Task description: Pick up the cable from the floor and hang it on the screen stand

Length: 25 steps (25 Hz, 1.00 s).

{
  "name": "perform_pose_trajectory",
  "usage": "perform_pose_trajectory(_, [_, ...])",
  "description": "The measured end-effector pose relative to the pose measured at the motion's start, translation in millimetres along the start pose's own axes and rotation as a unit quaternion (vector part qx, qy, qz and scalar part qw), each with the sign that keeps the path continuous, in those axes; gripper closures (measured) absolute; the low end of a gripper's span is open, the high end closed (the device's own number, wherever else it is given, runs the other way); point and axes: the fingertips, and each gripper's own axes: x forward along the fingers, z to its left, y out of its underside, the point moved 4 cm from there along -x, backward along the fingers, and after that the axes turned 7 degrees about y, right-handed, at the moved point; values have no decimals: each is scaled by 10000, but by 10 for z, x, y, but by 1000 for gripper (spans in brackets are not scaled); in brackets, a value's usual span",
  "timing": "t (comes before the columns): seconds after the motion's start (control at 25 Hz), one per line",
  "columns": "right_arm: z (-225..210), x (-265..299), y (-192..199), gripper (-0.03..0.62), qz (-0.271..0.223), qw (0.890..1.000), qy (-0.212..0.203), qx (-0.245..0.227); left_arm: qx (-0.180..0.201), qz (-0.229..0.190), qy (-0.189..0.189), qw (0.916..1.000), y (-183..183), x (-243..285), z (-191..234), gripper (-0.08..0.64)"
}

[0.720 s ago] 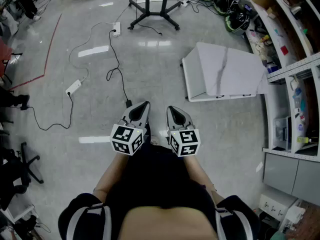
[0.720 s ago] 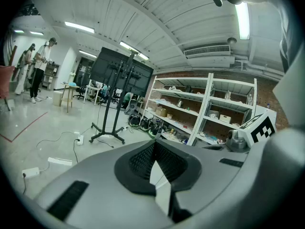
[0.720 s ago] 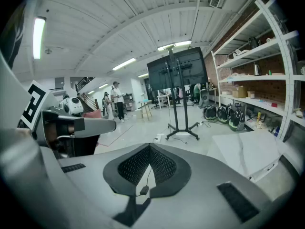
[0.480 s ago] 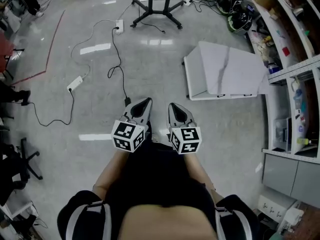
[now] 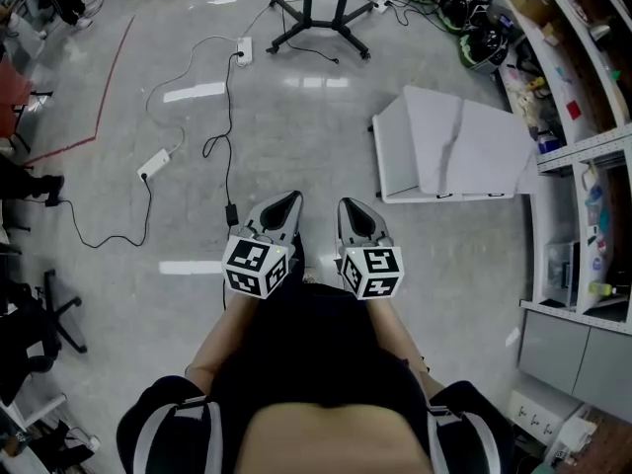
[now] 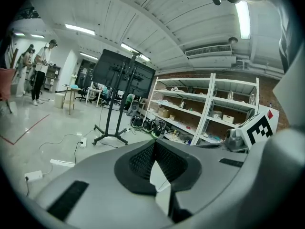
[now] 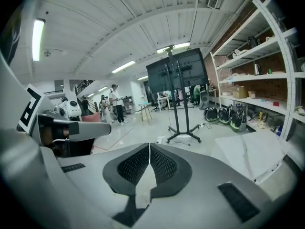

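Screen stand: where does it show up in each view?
Head view: screen stand at top centre, black wheeled base and poles only.
Left gripper view: left of centre, carrying its screen.
Right gripper view: just right of centre, screen on top.
Shared landmark: the shelving, right of the stand in all three.

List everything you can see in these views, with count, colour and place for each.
cable: one, black, floor, centre left
power strips: two, white, floor left and far
screen stand: one, black, far centre
panel: one, white marbled, floor right
shelving: one, white, right edge
helmets: several, black and green, far right
office chair: one, black, left edge
red line: one, red, floor far left
left gripper and right gripper: two, grey, low centre, jaws shut, empty
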Motion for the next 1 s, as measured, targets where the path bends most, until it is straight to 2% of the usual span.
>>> perform_pose_trajectory(0.24, [-35,569,-298,568,-12,9999,107,52,33,20,88,10000,-257,282,523,555])
perform_pose_trajectory(0.56, [-79,1374,-998,568,-289,9990,321,141,244,45,380,9990,-857,769,1256,555])
perform_pose_trajectory(0.76, [-17,1755,-1241,568,-413,9982,400,168,391,-42,668,9970,-1110,989,1557,555])
perform_pose_trajectory(1.0, [-64,1980,-1333,568,-408,9979,457,193,387,-35,731,9966,-1182,1137,1691,555])
